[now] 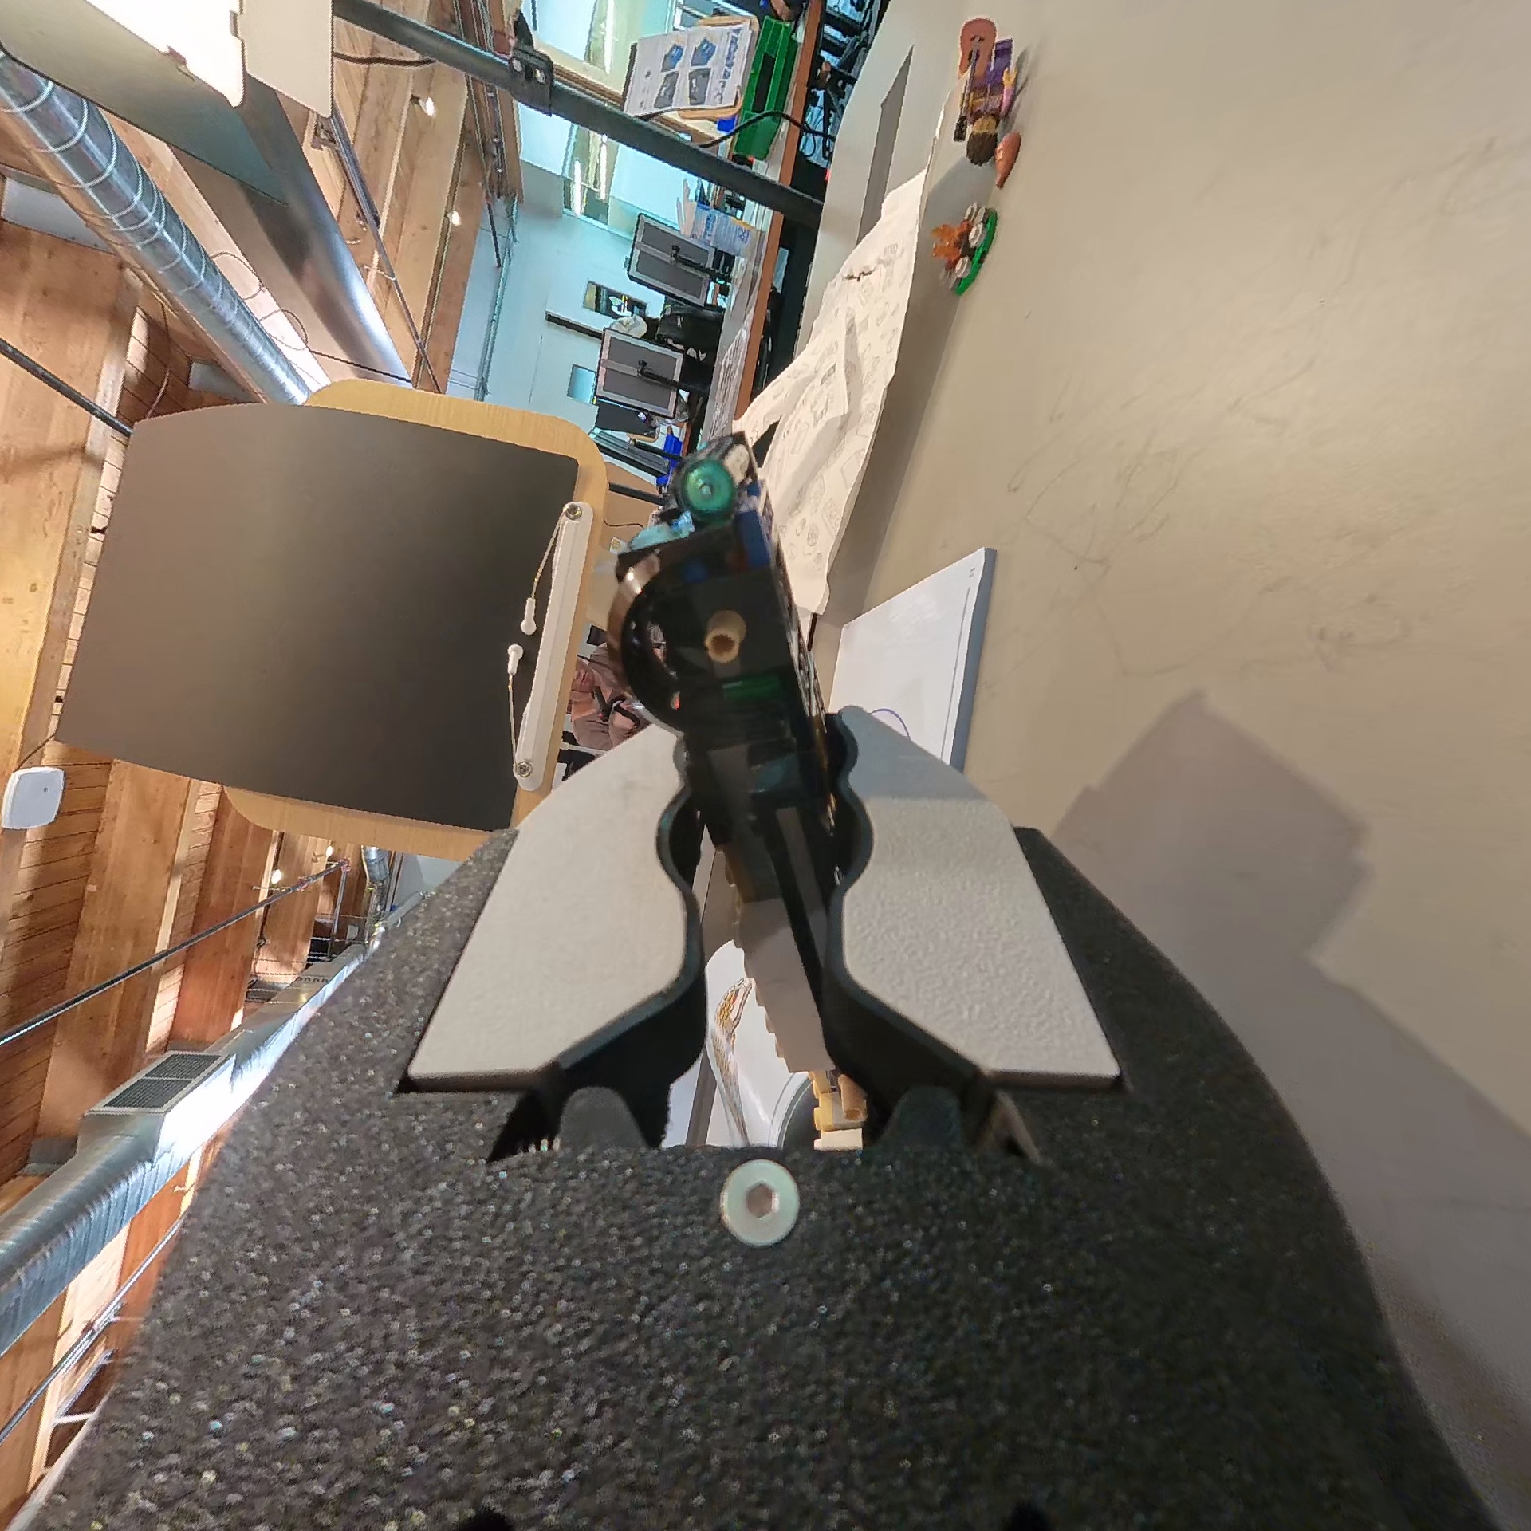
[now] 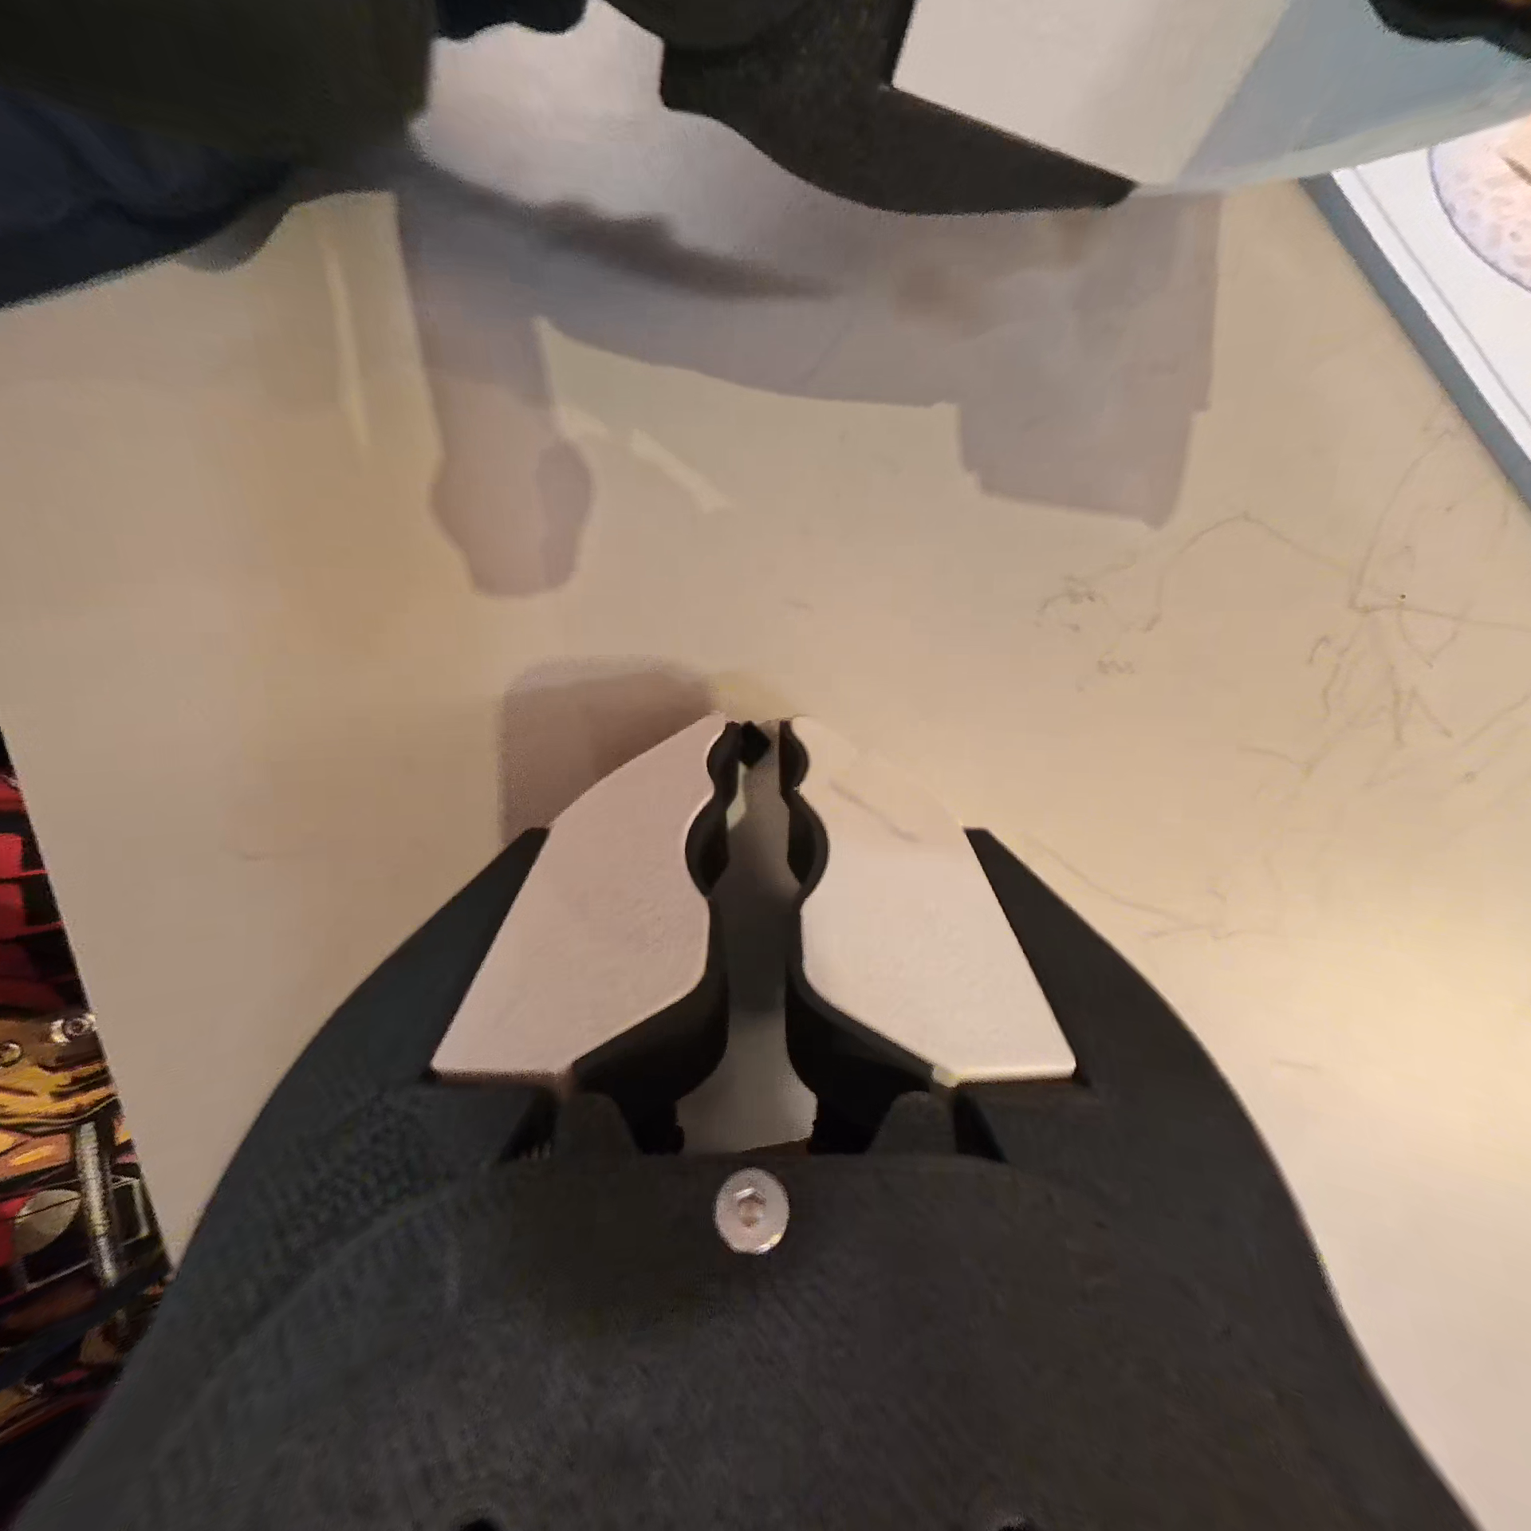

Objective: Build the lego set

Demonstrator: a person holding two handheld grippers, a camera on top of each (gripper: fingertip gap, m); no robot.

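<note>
My left gripper [image 1: 762, 746] is shut on a black toy-brick assembly [image 1: 729, 630] and holds it up off the beige table [image 1: 1243, 497]. The assembly has a black arch, a tan peg, a teal round piece at its far end and a grey toothed piece toward the camera. My right gripper [image 2: 758, 733] points down at the table [image 2: 1077, 580]. Its fingertips stand close either side of a tiny black piece [image 2: 753, 750]. The piece touches the left finger [image 2: 725, 762], and a thin gap shows to the right finger, so the pads do not press on it.
A white booklet [image 1: 911, 654] and a printed paper sheet [image 1: 837, 398] lie on the table beyond the left gripper. Two small toy-brick builds [image 1: 986, 99] [image 1: 965, 244] sit farther off. In the right wrist view, a dark blurred shape [image 2: 870, 124] hangs overhead and a colourful box [image 2: 50, 1077] sits at the left edge. Across from one pair of fingers to the other is roughly 15 cm.
</note>
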